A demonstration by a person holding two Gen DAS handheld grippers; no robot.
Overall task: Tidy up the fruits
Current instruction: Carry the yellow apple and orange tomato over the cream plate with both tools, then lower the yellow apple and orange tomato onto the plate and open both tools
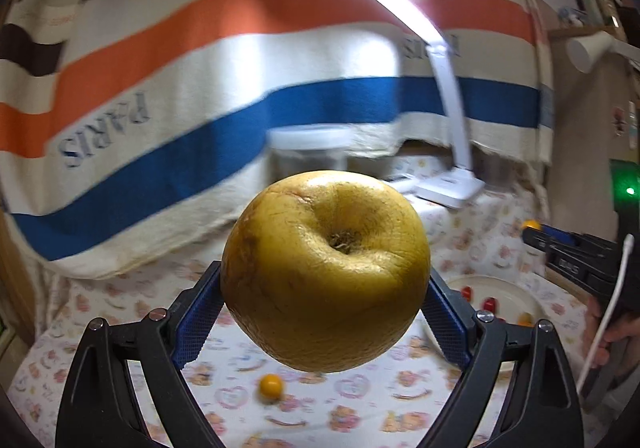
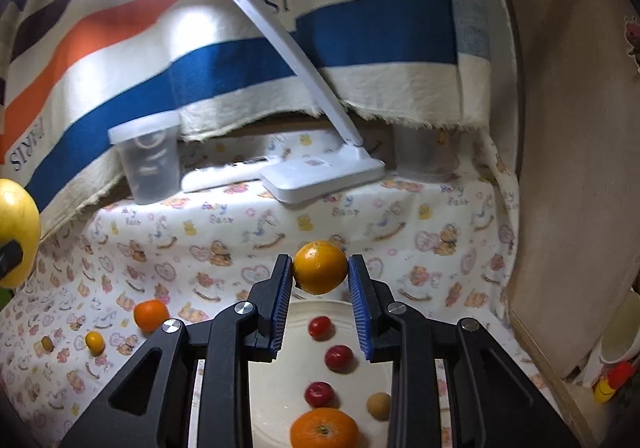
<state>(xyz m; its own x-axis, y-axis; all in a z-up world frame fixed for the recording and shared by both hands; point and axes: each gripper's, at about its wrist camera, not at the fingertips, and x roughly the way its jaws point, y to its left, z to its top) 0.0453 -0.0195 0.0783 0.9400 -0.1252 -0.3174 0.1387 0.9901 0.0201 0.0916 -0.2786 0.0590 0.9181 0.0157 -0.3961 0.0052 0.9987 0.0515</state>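
Right wrist: small orange (image 2: 320, 267) between right hand-held gripper (image 2: 320, 288) pads

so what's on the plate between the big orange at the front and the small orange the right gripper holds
Three small red fruits in a row on the plate, seen from the right wrist.

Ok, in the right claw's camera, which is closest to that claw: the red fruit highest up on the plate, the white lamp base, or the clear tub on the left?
From the right claw, holding a small orange fruit:
1. Red fruit, just below the claw tips, on the plate.
2. White lamp base, farther back, middle of the table.
3. Clear tub, back left against the striped cloth; nearly as far as the lamp base, so a close call.
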